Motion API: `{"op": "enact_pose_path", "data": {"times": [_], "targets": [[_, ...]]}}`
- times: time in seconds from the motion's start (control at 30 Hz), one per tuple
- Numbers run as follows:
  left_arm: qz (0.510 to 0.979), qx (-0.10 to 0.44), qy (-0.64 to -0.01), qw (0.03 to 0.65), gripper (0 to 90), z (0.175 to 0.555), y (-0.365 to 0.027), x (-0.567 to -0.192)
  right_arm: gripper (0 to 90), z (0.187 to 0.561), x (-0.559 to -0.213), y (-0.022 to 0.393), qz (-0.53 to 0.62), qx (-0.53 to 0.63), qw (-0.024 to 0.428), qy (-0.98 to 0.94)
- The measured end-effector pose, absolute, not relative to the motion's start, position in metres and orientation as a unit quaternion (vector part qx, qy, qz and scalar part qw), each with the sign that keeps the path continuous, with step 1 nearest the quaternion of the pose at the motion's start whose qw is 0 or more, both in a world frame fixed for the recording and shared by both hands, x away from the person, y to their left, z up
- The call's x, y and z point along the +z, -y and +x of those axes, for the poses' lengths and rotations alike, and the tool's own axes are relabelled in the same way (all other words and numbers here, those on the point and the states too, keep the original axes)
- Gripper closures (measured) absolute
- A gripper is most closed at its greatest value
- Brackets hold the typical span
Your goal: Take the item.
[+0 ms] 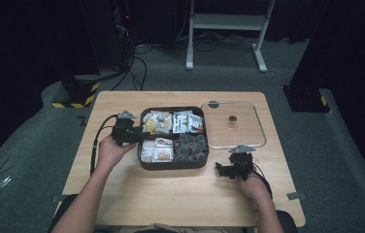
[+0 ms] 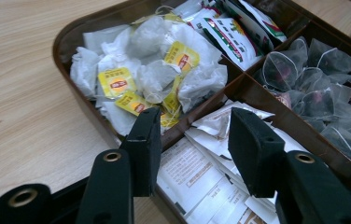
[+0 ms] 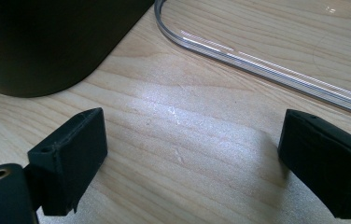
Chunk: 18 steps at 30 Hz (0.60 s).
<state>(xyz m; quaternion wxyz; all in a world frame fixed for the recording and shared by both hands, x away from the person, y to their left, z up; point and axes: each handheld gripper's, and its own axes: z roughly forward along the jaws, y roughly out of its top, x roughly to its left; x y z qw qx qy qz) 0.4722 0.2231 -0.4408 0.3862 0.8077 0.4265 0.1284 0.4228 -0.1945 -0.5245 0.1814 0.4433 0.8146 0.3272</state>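
Brown and four-parted, the box (image 1: 173,166) sits mid-table (image 1: 180,194), its clear lid (image 1: 234,124) lying flat just right of it. The far left part holds white tea bags (image 2: 150,70) with yellow tags, the far right part printed sachets (image 2: 232,37), the near right part mesh pyramid bags (image 2: 323,88), and the near left part flat paper packets (image 2: 211,186).

The left gripper (image 2: 193,149) is at the box's left rim, its jaws partly open and holding nothing, one tip over the rim by the tea bags and the other above the paper packets.

The right gripper (image 3: 190,163) hovers low over bare wood near the box's near right corner, jaws spread wide and empty, with the lid's edge just beyond them.
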Motion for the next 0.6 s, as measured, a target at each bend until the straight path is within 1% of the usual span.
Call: {"op": "enact_pose_path", "data": {"times": [0.1,0.23,0.47,0.6], "targets": [[0.810,0.128,-0.423,0.386,54.7,0.474,-0.220,-0.443,8.0,0.422,-0.524,0.195,0.443,0.327,0.181,-0.815],[0.812,0.104,-0.419,0.393,55.7,0.478,-0.215,-0.449,8.0,0.422,-0.525,0.195,0.440,0.327,0.182,-0.816],[0.822,0.110,-0.401,0.390,57.6,0.479,-0.204,-0.456,8.1,0.422,-0.524,0.195,0.440,0.328,0.180,-0.816],[0.824,0.098,-0.400,0.388,58.2,0.482,-0.202,-0.460,8.1,0.422,-0.524,0.195,0.440,0.328,0.180,-0.816]]}}
